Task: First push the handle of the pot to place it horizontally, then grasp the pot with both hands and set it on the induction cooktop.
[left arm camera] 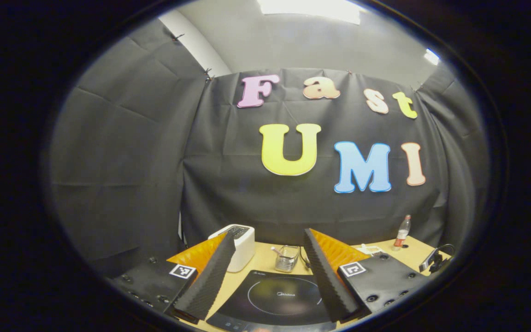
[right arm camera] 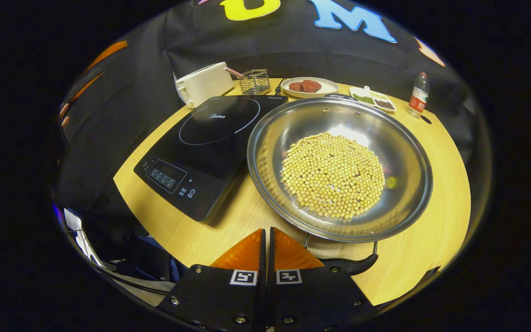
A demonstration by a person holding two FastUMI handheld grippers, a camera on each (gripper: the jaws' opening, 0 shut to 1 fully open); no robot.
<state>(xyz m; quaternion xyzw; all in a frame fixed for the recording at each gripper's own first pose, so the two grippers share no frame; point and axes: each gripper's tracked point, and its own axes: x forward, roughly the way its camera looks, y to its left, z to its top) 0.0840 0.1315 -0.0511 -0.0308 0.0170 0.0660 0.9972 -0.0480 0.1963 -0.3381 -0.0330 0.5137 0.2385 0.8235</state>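
Observation:
A wide steel pot [right arm camera: 401, 152] holding yellow beans [right arm camera: 334, 173] sits on the wooden table [right arm camera: 436, 221], to the right of the black induction cooktop [right arm camera: 210, 143]. Its near black handle [right arm camera: 355, 264] lies just right of my right gripper [right arm camera: 265, 233], which is shut with nothing between its fingers and hangs above the table's front edge. A second handle [right arm camera: 339, 95] shows at the pot's far rim. My left gripper [left arm camera: 270, 233] is open and raised above the cooktop [left arm camera: 279, 295], which appears between its fingers. A hand holds it at the far left [right arm camera: 65, 115].
Behind the cooktop stand a white toaster [right arm camera: 203, 83] and a wire basket [right arm camera: 254, 80]. A plate of red food [right arm camera: 309, 86], a small condiment dish [right arm camera: 372, 99] and a plastic bottle [right arm camera: 418, 97] line the back of the table. Cables hang below the table's left edge [right arm camera: 85, 244].

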